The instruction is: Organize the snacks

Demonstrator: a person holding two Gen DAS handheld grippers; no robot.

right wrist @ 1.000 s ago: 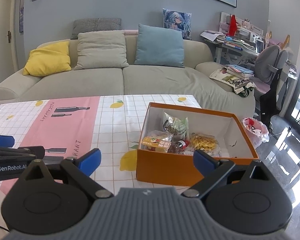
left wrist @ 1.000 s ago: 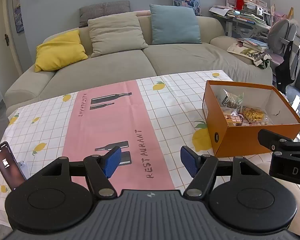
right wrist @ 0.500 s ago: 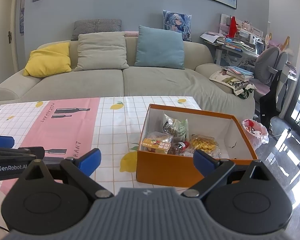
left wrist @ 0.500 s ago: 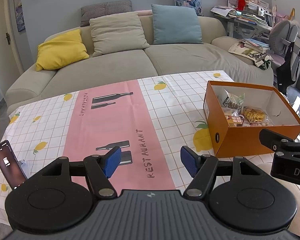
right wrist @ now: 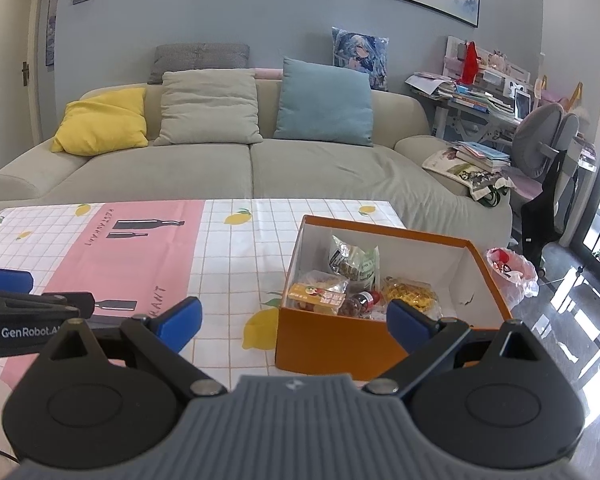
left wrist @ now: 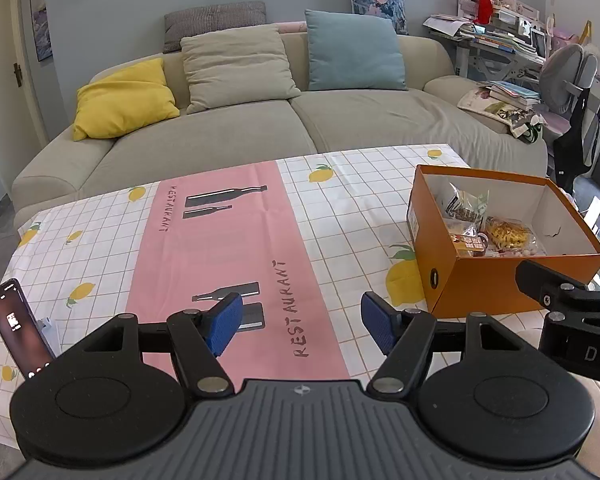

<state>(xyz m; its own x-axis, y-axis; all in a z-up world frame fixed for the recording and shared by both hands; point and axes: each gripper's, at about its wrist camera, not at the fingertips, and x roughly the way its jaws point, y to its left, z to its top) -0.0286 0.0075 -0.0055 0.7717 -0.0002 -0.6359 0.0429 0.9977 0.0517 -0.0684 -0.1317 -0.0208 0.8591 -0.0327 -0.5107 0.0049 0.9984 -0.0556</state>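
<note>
An open orange box (left wrist: 500, 276) stands at the table's right side and holds several snack packs: a green-white bag (right wrist: 354, 262), an orange pack (right wrist: 320, 294), a yellow bag (right wrist: 410, 292) and a small red-capped bottle (right wrist: 364, 300). The box also shows in the right wrist view (right wrist: 328, 340). My left gripper (left wrist: 300, 322) is open and empty above the pink stripe of the tablecloth, left of the box. My right gripper (right wrist: 294, 320) is open and empty just in front of the box's near wall.
A phone (left wrist: 18, 328) leans on a stand at the table's left front edge. A sofa (left wrist: 228, 140) with cushions runs behind the table. A cluttered desk and grey chair (right wrist: 540, 140) stand at the right, with a pink bag (right wrist: 512, 272) on the floor.
Both views have drifted slightly back and up. Both grippers stay open and empty. The box and snacks have not moved.
</note>
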